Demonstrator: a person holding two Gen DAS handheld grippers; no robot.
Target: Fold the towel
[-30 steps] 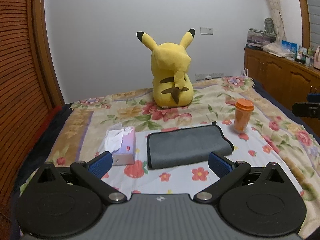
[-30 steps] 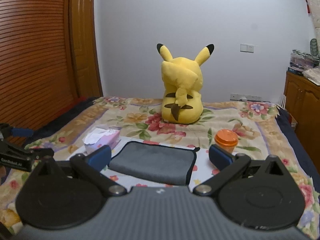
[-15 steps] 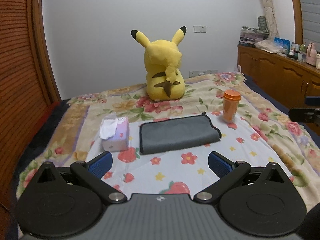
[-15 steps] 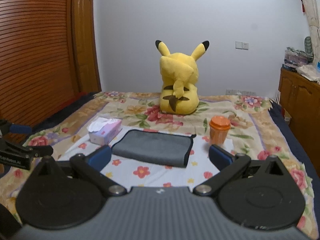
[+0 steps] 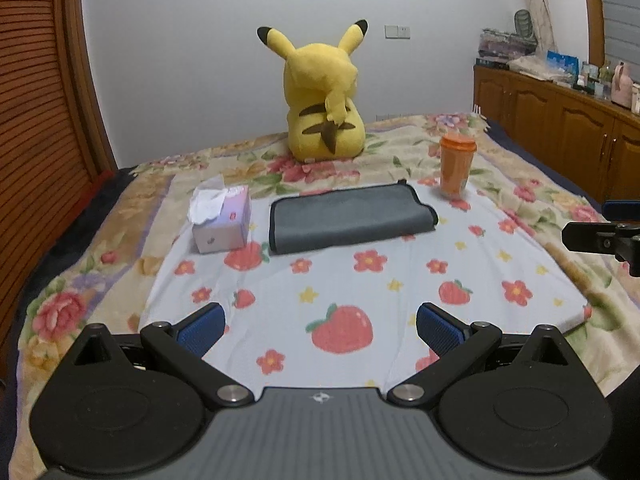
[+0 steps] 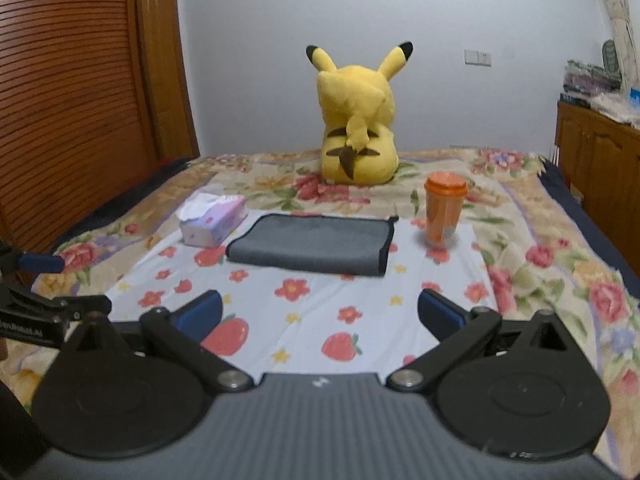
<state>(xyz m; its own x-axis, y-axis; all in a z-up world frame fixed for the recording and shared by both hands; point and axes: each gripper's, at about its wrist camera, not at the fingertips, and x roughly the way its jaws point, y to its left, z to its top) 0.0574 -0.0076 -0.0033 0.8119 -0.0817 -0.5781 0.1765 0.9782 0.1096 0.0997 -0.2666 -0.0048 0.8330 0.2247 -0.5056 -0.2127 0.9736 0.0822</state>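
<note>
A grey towel (image 5: 350, 218) with a dark edge lies folded flat on a white strawberry-print cloth (image 5: 360, 292) on the bed; it also shows in the right wrist view (image 6: 310, 244). My left gripper (image 5: 320, 326) is open and empty, well short of the towel, over the near part of the cloth. My right gripper (image 6: 320, 312) is open and empty, also short of the towel. The right gripper's tip shows at the right edge of the left wrist view (image 5: 600, 238); the left one shows at the left edge of the right wrist view (image 6: 48, 312).
A tissue box (image 5: 220, 220) stands left of the towel, an orange cup (image 5: 456, 166) to its right, a yellow plush toy (image 5: 324, 100) behind. A wooden slatted wardrobe (image 6: 72, 92) is on the left, wooden cabinets (image 5: 560, 128) on the right.
Both grippers have pulled back from the towel toward the near edge of the bed, so more of the strawberry cloth shows. The towel has not moved. Both stay open.
</note>
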